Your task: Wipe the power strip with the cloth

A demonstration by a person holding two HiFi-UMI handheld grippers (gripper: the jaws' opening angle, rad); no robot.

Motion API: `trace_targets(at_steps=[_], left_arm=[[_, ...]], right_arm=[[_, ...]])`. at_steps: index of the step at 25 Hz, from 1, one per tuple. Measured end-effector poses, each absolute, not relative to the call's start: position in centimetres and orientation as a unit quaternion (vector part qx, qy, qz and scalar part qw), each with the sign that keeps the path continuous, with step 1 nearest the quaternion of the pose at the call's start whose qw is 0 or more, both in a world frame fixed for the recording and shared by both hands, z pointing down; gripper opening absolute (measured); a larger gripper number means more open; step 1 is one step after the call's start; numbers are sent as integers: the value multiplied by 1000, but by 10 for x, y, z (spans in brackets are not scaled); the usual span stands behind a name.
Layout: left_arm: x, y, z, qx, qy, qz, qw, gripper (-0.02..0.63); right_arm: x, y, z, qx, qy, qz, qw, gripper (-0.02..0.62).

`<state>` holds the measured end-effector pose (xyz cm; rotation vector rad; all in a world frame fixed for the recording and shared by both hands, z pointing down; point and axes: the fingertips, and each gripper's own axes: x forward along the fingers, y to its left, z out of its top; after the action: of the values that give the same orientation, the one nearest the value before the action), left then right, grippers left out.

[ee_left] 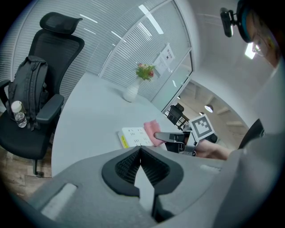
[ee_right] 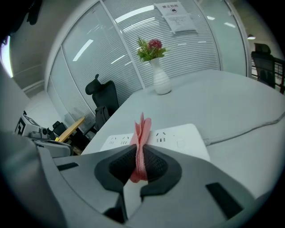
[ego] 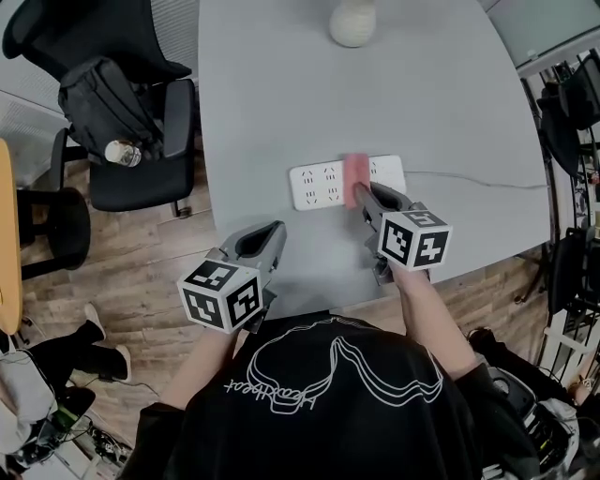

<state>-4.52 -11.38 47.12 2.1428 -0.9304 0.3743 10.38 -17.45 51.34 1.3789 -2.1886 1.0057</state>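
Note:
A white power strip (ego: pixel 323 185) lies flat on the grey table (ego: pixel 281 84), its cord (ego: pixel 478 180) trailing right. My right gripper (ego: pixel 361 195) is shut on a folded pink cloth (ego: pixel 356 178), which rests on the strip's right half. The right gripper view has the cloth (ee_right: pixel 142 133) pinched upright between the jaws over the power strip (ee_right: pixel 178 136). My left gripper (ego: pixel 269 239) hovers near the table's front edge, left of the strip, shut with nothing in it. Its own view takes in the strip (ee_left: pixel 132 136) and the cloth (ee_left: pixel 151 130).
A white vase (ego: pixel 352 21) with flowers (ee_right: pixel 150 48) stands at the table's far side. A black office chair (ego: pixel 141 141) carrying a backpack (ego: pixel 103 98) and a bottle (ego: pixel 122 153) is left of the table. More chairs and gear crowd the right side.

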Motion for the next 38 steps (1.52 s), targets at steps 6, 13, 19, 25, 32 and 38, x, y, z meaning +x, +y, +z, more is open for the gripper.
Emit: trace_targets(at_steps=[6,13,19,25,32,38], left_arm=[[-40,-116,469,840,-360,149,377,12],[-37,-115,465,842,-357,151,374,12],[-33,-114,466,842,-356,152,375,12],[-34,-113,467,841,-355,154,377,12],[-30,-109,468,841,-355,153,378,12],[-36,-108,466,840,-359,148,378,12]], right_arm=[[130,-176,512,512,-761,355,180,44],[163,-176,512,538,-744,352,180,46],[190,-176,513,561,-728,352,177,46],[200,-176,513,572,-721,350,177,46],[200,-174,506,577,-720,345,170,41],[181,-177,484,566,-738,330,157,41]])
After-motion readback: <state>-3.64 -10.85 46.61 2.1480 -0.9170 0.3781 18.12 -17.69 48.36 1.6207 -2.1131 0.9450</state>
